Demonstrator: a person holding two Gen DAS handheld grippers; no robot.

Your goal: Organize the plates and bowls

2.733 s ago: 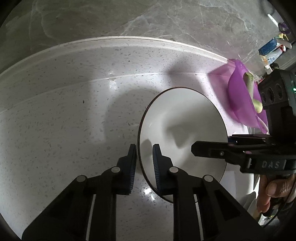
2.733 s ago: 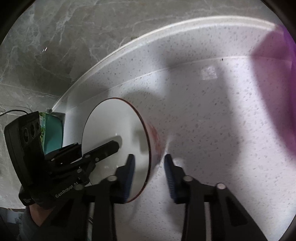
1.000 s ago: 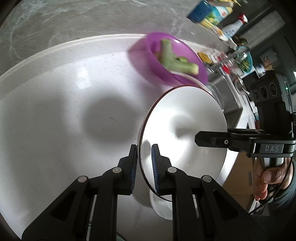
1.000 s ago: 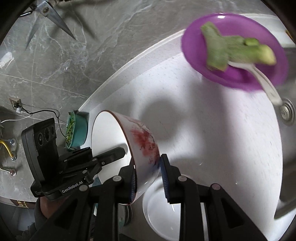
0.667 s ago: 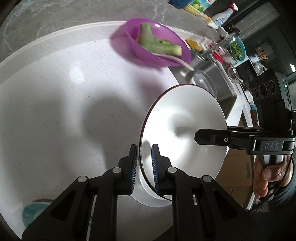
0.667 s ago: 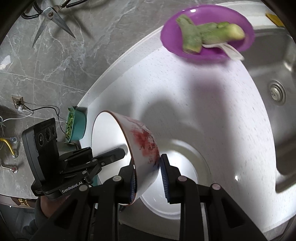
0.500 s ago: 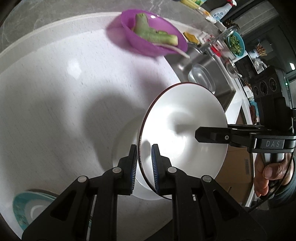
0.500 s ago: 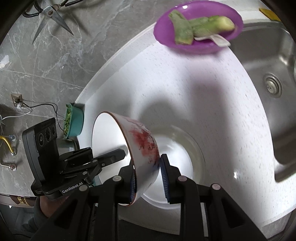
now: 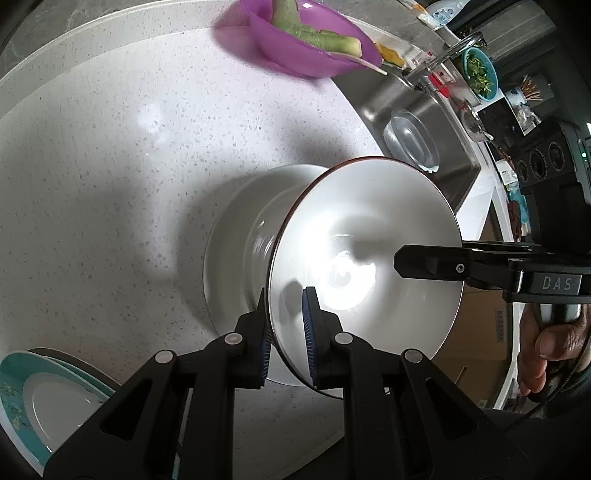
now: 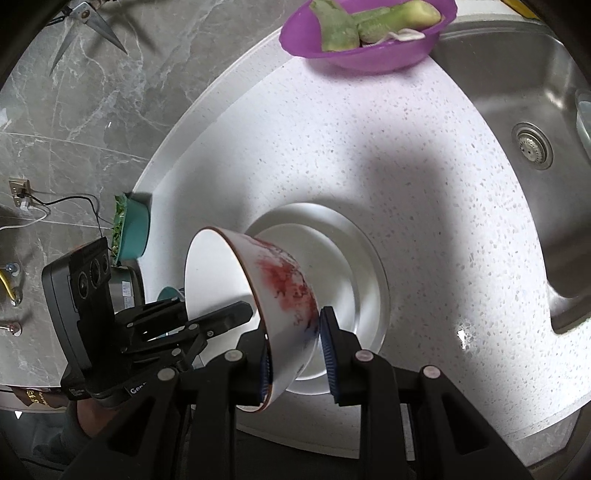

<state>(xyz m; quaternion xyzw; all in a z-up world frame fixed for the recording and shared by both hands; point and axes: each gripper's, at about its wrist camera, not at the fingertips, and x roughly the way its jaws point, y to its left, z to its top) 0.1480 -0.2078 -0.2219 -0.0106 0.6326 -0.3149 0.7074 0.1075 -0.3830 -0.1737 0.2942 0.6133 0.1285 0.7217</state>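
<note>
Steel sink [image 10: 517,88] right of speckled counter [image 10: 424,192]; scissors [image 10: 92,26] on grey marble wall [image 10: 74,110].

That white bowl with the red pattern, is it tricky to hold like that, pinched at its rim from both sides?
Probably. The bowl looks like glazed ceramic: stiff, likely slippery and breakable. The left gripper and right gripper pinch only its thin rim, so it could pivot or slip. It hangs tilted above the white plate.

glossy bowl [image 9: 365,266] – speckled counter [image 9: 110,166], steel sink [image 10: 517,92]
</note>
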